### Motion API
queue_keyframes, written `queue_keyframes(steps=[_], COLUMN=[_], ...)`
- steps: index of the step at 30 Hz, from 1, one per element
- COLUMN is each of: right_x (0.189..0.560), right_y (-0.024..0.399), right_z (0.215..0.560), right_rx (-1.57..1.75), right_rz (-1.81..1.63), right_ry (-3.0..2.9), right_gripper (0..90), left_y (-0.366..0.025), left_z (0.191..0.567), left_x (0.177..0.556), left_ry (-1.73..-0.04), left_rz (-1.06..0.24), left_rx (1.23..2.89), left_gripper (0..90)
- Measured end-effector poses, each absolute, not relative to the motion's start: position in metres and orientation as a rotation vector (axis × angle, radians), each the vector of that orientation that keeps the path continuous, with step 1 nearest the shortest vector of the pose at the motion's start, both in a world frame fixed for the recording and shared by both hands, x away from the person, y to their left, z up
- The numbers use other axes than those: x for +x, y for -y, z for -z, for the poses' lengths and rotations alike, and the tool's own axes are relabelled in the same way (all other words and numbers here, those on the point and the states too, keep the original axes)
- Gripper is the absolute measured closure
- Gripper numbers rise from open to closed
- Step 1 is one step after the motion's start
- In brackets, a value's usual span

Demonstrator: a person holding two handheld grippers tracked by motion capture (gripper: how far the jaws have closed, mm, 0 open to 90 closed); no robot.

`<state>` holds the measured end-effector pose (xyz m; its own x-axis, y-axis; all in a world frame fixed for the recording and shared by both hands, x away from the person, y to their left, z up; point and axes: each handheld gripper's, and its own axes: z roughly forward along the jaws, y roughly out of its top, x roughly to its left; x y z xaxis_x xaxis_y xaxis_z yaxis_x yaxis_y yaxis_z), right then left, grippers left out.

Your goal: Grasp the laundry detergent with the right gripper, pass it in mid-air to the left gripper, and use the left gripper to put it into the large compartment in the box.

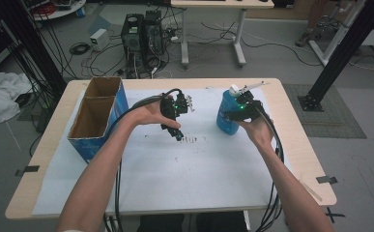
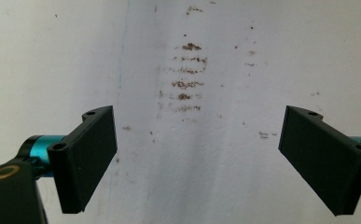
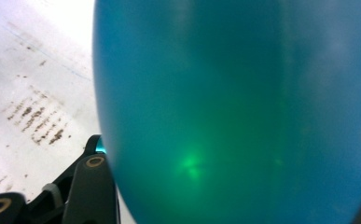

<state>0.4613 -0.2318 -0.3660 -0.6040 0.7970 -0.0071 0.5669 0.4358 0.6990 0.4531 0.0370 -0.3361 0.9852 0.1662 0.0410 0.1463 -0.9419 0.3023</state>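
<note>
While my right gripper (image 1: 234,116) has its jaws closed on the blue bottle (image 1: 227,112), gripping its belly from the side, the bottle stands upright on the white sheet (image 1: 175,179) near the table's far right corner, long axis vertical, white cap on top. So the bottle lies straight ahead between the right fingers, pressed close against the lens in the right gripper view. My left gripper (image 1: 179,133) hangs mid-table with jaws wide open and empty over the brown smudges (image 2: 187,70), well apart from the bottle. I judge a straight lift comes next.
</note>
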Motion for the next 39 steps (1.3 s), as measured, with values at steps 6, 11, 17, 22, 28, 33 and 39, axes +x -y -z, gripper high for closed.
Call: queue_keyframes(steps=[6,11,17,22,28,33,39], right_x=[0.462,0.462,0.463,0.461,0.448,0.428,0.412], right_y=[0.233,0.236,0.239,0.240,0.238,0.228,0.217], right_z=[0.367,0.367,0.368,0.367,0.353,0.334,0.321], right_rx=[1.166,1.169,1.170,1.148,1.046,0.837,0.644], right_rz=[-0.980,-0.996,-1.024,-1.030,-1.097,-1.126,-1.169], right_ry=[-2.356,-2.357,-2.356,-2.385,-2.450,-2.552,-2.666], right_gripper=[45.6,46.4,46.9,47.3,47.3,47.2,47.2], left_y=[-0.037,-0.037,-0.039,-0.045,-0.053,-0.058,-0.059], left_z=[0.336,0.336,0.334,0.330,0.318,0.293,0.260], left_x=[0.453,0.453,0.452,0.453,0.451,0.439,0.425], left_ry=[-0.230,-0.228,-0.241,-0.271,-0.341,-0.297,-0.224], left_rz=[-0.094,-0.096,-0.104,-0.112,-0.123,-0.109,-0.107], left_rx=[2.825,2.826,2.827,2.815,2.756,2.711,2.703], left_gripper=[11.4,11.4,11.4,11.4,11.4,11.5,11.5])
